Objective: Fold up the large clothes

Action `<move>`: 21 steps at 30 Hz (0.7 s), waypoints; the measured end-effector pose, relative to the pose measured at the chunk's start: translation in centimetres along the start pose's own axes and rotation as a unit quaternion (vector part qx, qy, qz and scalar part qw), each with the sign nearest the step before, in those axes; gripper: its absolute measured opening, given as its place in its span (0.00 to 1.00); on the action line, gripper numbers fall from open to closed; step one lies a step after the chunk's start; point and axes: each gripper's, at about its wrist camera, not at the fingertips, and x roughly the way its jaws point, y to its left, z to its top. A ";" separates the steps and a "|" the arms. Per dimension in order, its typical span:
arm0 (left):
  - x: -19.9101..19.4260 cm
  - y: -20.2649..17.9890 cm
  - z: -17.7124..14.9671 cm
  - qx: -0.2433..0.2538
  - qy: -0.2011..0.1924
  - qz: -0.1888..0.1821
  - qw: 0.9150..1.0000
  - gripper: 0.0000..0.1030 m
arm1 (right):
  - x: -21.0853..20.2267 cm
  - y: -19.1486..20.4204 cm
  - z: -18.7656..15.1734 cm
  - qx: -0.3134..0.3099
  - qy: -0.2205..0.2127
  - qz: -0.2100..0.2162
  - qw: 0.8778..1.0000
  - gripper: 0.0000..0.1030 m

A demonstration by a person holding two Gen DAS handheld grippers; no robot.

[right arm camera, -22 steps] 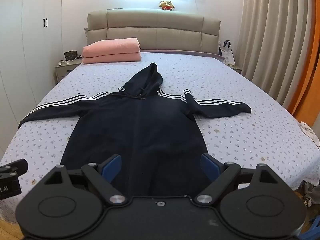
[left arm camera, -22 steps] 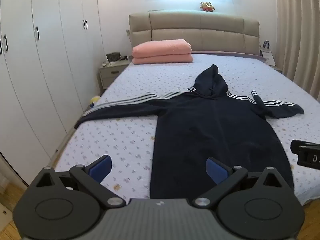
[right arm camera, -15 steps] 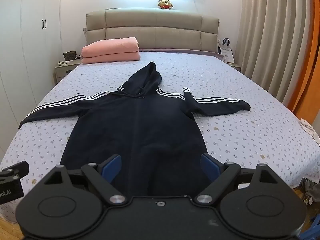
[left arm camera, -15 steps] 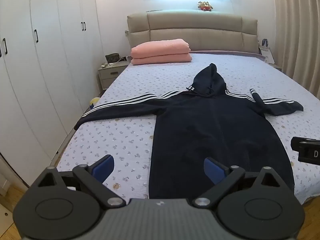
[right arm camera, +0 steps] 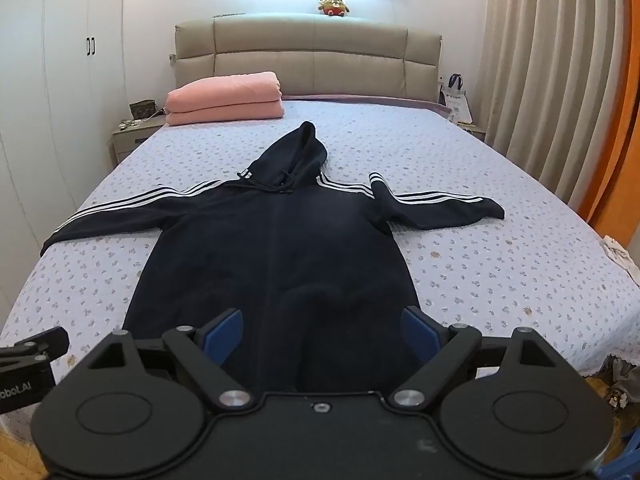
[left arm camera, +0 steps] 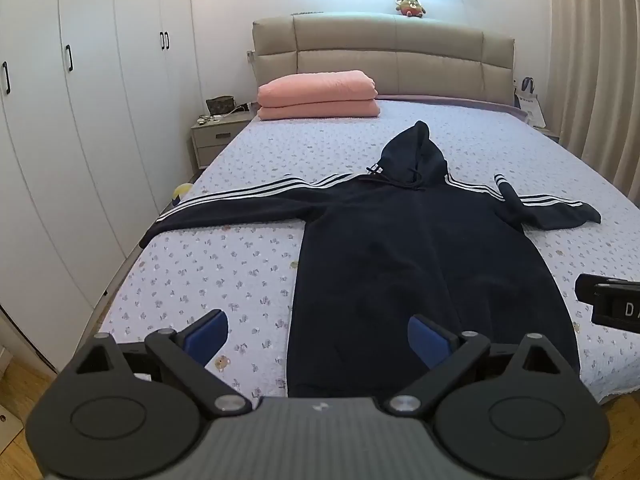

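With both the left claw [left arm camera: 318, 338] and right claw [right arm camera: 322, 332] held apart and empty, the hoodie [right arm camera: 276, 256] sleeves at nine and three o'clock should be pinched near their cuffs.

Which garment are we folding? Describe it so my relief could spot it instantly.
Start at the bed with the floral-print cover. Spread flat across its middle, sleeves out to both sides and hood pointing at the headboard, lies the dark navy hoodie. White stripes run along its sleeves, unlike the plain pink folded blanket by the headboard.
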 end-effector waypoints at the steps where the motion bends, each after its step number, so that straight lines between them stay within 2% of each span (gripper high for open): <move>1: 0.2 0.0 -0.1 -0.002 0.002 0.001 1.000 0.95 | 0.0 0.0 0.0 -0.001 0.001 0.002 1.000 0.99; 21: 0.4 0.6 -0.8 -0.021 0.013 0.001 1.000 0.96 | -0.2 0.4 -0.4 -0.006 0.007 0.005 1.000 0.99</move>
